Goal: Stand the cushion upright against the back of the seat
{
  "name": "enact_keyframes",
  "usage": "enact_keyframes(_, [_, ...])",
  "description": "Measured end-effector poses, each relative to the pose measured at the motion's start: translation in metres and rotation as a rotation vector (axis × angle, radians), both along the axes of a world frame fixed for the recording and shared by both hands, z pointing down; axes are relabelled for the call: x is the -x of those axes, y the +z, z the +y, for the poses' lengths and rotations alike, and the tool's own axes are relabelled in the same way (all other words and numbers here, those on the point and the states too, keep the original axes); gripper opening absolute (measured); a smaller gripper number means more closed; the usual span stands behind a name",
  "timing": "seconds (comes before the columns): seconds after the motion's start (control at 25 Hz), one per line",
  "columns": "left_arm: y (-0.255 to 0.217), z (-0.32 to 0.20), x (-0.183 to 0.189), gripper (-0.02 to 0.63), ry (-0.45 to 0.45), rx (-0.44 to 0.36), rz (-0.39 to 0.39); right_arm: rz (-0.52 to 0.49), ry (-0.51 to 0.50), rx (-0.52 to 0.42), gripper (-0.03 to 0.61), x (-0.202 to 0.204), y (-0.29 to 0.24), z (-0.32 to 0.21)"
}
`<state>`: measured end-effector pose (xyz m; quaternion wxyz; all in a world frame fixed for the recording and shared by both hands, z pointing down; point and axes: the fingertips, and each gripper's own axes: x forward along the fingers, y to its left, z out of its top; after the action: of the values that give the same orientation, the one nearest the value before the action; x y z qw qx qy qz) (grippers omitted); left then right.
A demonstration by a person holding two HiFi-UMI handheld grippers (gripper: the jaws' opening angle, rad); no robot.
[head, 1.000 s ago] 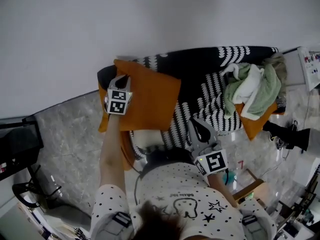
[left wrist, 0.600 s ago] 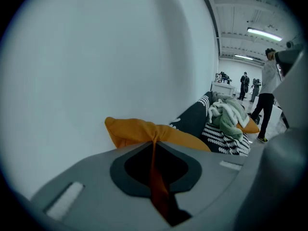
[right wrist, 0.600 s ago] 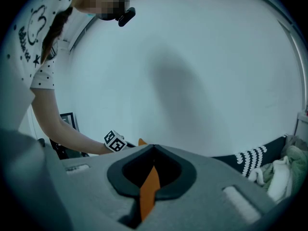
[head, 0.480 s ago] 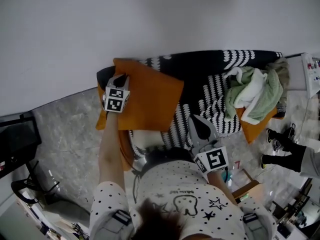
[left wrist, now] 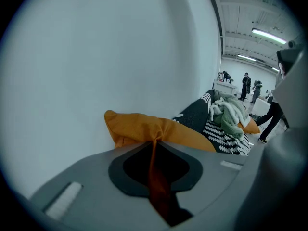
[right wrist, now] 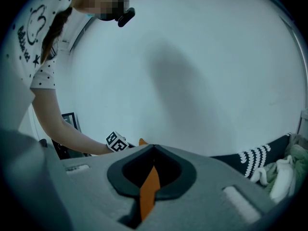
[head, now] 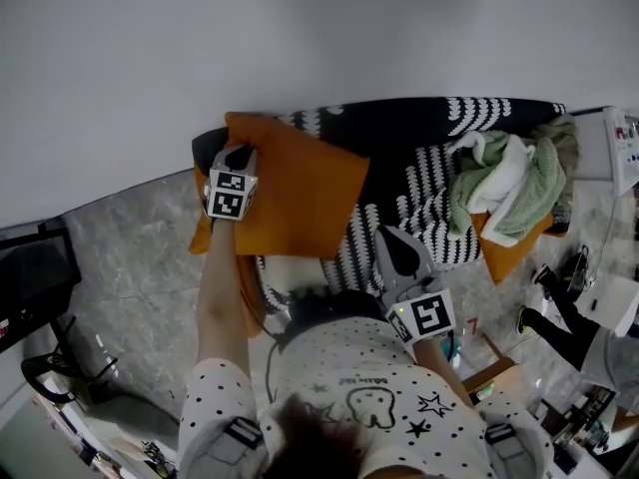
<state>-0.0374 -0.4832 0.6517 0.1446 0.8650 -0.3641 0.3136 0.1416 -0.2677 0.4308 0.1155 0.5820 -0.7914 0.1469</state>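
One upper corner of the orange cushion [head: 300, 203] was pinched in the left hand-held gripper [head: 235, 156], whose jaws were opening around bunched fabric. Below that hand-held gripper, the cushion was propped against the striped sofa [head: 429, 128] back. The right hand-held gripper [head: 389, 239], jaws drawn together, was held apart, the cushion to its left.

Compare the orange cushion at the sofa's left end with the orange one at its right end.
The left cushion is bare and in full view; the right cushion is mostly buried under green and white cloths. The left cushion is pinched by the left gripper, whose fingers are opening; nothing holds the right cushion. Both are orange, on the patterned sofa.
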Motion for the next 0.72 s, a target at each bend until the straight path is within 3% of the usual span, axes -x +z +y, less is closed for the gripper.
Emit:
enact_keyframes(0.32, [-0.006,0.002,0.001,0.068,-0.029,-0.003,0.012,0.003,0.005,-0.014,0.002,0.000,-0.005,0.011])
enact_keyframes(0.52, [-0.024,0.010,-0.001,0.138,-0.048,-0.017,0.129,0.006,0.000,-0.026,0.002,-0.002,-0.009,0.014])
enact_keyframes(0.72, [-0.043,0.027,0.012,0.161,-0.080,-0.043,0.160,0.002,-0.018,-0.043,0.002,0.001,-0.014,0.016])
